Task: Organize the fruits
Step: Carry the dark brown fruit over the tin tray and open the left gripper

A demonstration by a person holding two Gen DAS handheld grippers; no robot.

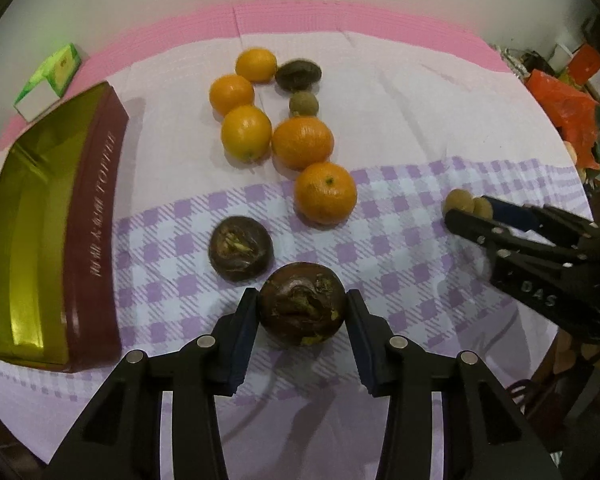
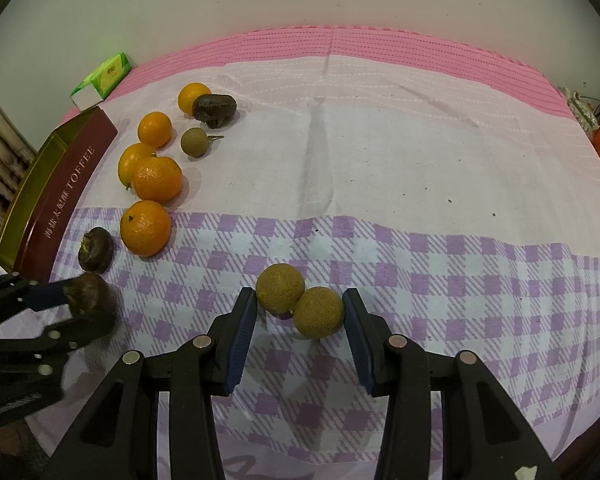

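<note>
Dark water chestnut (image 1: 302, 309) clamped in left tongs (image 1: 302, 312); right tongs (image 2: 300, 312) apart around two longans (image 2: 300, 306).

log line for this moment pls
left hand-held gripper: around dark fruit, contact unclear | right hand-held gripper: open around two longans | five oranges on cloth | tin holds no fruit in view

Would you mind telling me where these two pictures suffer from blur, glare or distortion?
Left wrist view: the toffee tin bows with fisheye curvature, its gold interior glares, and a green flare sits at the right edge. Right wrist view: the left claw is smeared by blur.
</note>
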